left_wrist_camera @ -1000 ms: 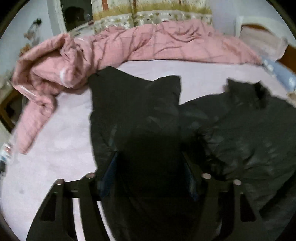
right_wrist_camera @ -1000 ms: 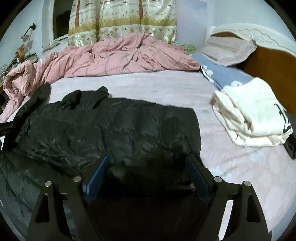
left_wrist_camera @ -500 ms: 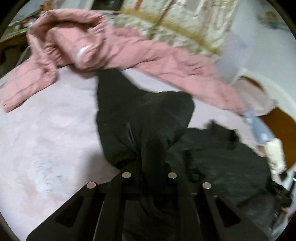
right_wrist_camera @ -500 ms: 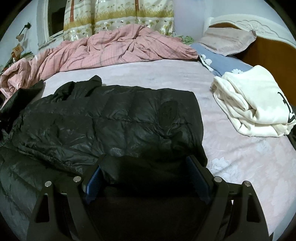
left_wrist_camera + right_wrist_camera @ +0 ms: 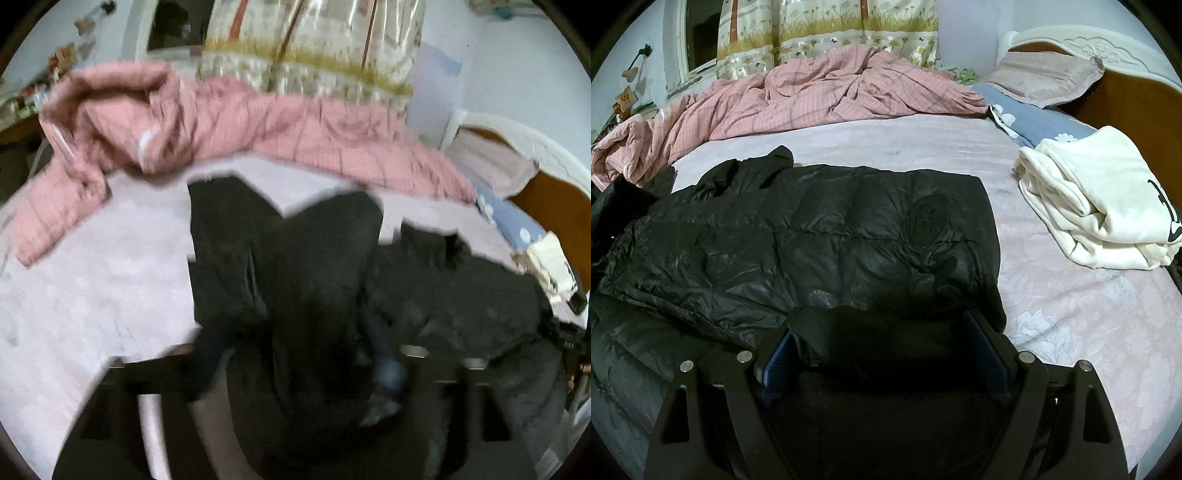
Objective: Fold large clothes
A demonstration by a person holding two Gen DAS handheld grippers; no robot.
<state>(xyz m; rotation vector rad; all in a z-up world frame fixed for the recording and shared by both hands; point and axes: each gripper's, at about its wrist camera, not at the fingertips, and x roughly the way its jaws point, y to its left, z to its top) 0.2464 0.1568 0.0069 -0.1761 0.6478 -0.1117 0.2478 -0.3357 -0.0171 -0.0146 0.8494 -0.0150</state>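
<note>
Two grippers are at work on one black quilted puffer jacket (image 5: 820,236), which lies across the pale pink flowered bedsheet (image 5: 1089,332) with part of its body already laid over itself. My left gripper (image 5: 299,350) is opening, with a dark sleeve-like length of the jacket (image 5: 314,266) running between its fingers — the view is blurred, so I can't say whether the pads have come fully clear of the cloth. My right gripper (image 5: 882,350) stands with its jaws wide apart around a bunched dark hem; the blue pads (image 5: 775,354) do not look pressed into it, so I judge it loose rather than clamped. To do this step well I would let the left side drop its fabric flat onto the folded body, not in a heap, then smooth outward before lifting away. Puffer fill springs back, so I expect each fold to need pressing down. I'd keep clear of the rumpled pink checked quilt (image 5: 258,125) behind and the folded cream garment (image 5: 1100,199) at the right.
</note>
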